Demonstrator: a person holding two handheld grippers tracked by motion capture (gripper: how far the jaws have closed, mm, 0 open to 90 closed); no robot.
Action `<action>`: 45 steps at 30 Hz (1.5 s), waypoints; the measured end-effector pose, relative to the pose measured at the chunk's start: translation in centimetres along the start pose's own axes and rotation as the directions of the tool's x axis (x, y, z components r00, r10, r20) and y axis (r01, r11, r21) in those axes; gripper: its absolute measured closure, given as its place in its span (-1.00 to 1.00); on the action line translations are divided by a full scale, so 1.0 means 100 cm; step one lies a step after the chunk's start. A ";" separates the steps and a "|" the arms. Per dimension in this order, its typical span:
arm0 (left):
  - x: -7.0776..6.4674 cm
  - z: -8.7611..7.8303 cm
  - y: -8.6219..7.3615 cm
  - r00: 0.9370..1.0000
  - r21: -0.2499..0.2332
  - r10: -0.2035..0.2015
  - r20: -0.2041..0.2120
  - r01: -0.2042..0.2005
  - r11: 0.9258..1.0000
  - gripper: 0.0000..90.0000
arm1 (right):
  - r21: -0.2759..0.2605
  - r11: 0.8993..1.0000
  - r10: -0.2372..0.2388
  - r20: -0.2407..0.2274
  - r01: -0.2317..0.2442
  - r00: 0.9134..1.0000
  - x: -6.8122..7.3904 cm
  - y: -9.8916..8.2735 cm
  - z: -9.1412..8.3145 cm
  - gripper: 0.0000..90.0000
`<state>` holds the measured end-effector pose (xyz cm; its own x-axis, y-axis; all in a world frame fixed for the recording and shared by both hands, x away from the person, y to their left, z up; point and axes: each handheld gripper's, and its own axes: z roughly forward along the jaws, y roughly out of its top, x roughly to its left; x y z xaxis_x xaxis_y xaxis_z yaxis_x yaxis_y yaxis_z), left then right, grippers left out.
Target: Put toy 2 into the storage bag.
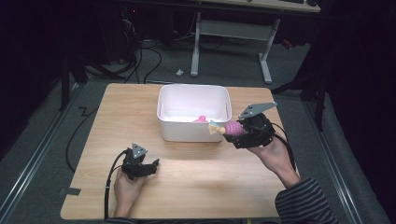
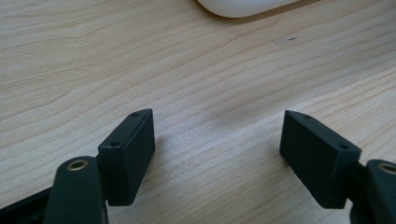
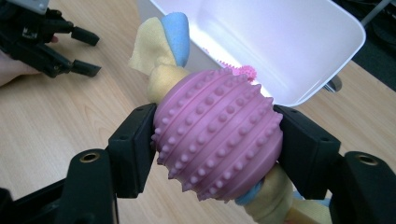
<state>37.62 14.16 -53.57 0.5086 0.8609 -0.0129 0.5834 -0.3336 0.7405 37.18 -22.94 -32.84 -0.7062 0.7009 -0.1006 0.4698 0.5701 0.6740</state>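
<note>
Between the pads of the right gripper [image 3: 217, 140], a pink studded ball toy [image 3: 218, 135] sits clamped on both flanks, its yellow and blue cloth ends [image 3: 161, 44] protruding beyond the fingertips. Just past them stands the white bin [image 3: 280, 42], a second pink item [image 3: 245, 71] inside. Farther off, the left gripper [image 1: 140, 165] rests on the wooden table [image 2: 196, 70], jaws spread wide, nothing between them.

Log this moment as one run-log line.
right gripper: shut on pink studded ball toy, beside white bin | left gripper: open, empty, on table
</note>
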 end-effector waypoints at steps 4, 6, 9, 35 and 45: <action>0.000 0.000 0.000 1.000 0.000 0.000 0.000 0.000 1.000 -0.40 | -0.001 1.000 0.008 0.006 -0.008 1.000 -0.006 0.011 0.000 -0.24; 0.000 0.000 0.000 1.000 0.000 0.000 0.000 0.000 1.000 -0.40 | -0.005 1.000 0.012 0.003 -0.012 1.000 -0.010 0.016 0.000 -0.24; 0.000 0.000 0.000 1.000 0.000 0.000 0.000 0.000 1.000 -0.40 | -0.004 1.000 0.009 0.012 -0.009 1.000 -0.014 0.025 0.002 -0.24; 0.000 0.000 0.000 1.000 0.000 0.001 0.002 -0.001 1.000 -0.41 | 0.066 0.997 -0.032 -0.005 0.032 0.999 -0.026 0.082 0.051 -0.24; 0.000 0.000 0.000 1.000 0.002 0.004 0.002 -0.004 1.000 -0.41 | 0.107 0.994 -0.017 -0.004 0.017 1.000 -0.034 0.092 0.079 -0.24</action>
<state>37.63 14.17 -53.57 0.5120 0.8589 -0.0115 0.5827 -0.3375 0.7393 48.08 -16.72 -32.09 -0.7160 0.6896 -0.1087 0.5120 0.6246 0.5897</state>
